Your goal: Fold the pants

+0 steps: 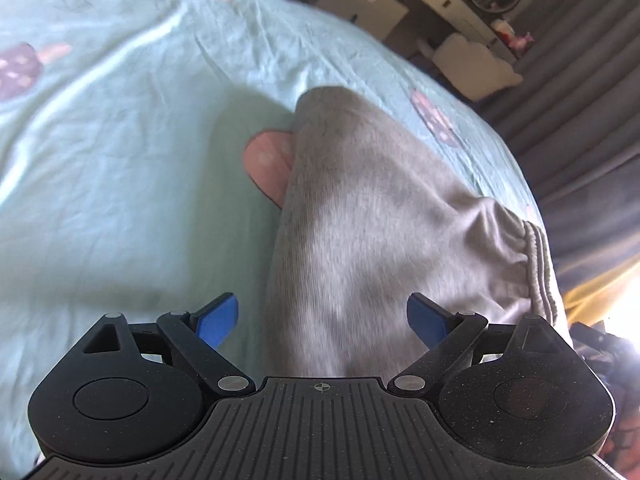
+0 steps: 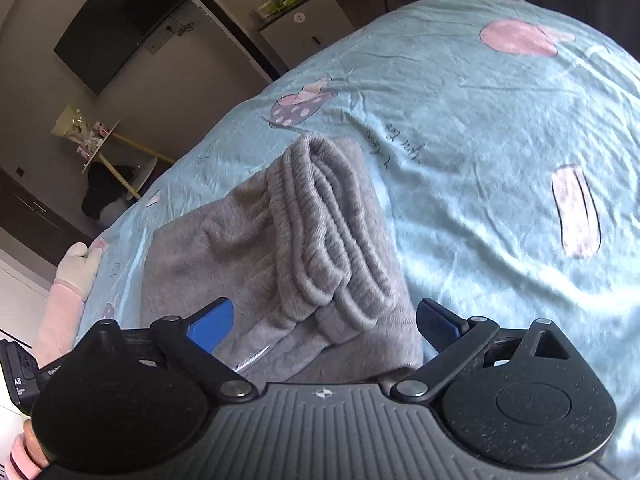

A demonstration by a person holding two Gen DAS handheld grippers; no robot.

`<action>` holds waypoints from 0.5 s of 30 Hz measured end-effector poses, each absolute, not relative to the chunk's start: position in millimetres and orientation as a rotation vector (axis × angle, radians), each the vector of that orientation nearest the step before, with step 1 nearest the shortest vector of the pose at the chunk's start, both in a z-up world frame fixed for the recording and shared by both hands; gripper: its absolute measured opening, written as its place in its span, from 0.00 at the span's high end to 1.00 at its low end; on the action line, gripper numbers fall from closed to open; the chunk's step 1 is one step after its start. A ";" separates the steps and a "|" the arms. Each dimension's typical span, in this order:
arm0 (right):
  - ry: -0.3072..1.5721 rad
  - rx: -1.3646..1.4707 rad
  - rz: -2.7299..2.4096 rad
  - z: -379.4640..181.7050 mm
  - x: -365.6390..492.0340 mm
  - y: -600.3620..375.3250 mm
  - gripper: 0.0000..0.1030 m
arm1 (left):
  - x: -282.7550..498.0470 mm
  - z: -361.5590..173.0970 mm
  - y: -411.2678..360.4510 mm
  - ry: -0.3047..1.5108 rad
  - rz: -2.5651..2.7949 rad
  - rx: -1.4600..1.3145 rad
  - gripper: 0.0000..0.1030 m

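Where each gripper body cuts them off, folded grey pants (image 2: 280, 240) lie, near edge hidden; left gripper (image 1: 322, 320) spread, right gripper (image 2: 324, 322) spread

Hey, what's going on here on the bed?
A person with a handheld gripper in each hand is folding grey pants on a light blue bedsheet. The pants lie folded into a compact bundle, the elastic waistband bunched on top. The left gripper and right gripper are both open above the fabric, gripping nothing.
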State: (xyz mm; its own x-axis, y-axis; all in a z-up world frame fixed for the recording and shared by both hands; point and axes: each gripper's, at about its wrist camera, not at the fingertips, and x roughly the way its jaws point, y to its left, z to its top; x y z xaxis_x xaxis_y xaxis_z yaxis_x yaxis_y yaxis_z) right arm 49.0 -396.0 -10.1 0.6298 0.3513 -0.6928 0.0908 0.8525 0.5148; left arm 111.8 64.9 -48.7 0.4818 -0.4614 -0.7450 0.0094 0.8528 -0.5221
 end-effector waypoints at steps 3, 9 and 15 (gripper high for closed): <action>0.962 0.568 0.249 -34.7 86.7 -405.5 0.05 | 140.6 -64.9 59.1 1.110 -0.336 -0.506 0.10; 1.013 0.732 0.395 -75.7 137.7 -425.3 0.04 | 177.8 -81.2 42.8 1.135 -0.521 -0.494 0.13; 1.012 0.751 0.510 -89.9 170.7 -413.1 0.06 | 205.2 -96.2 31.2 1.157 -0.608 -0.557 0.29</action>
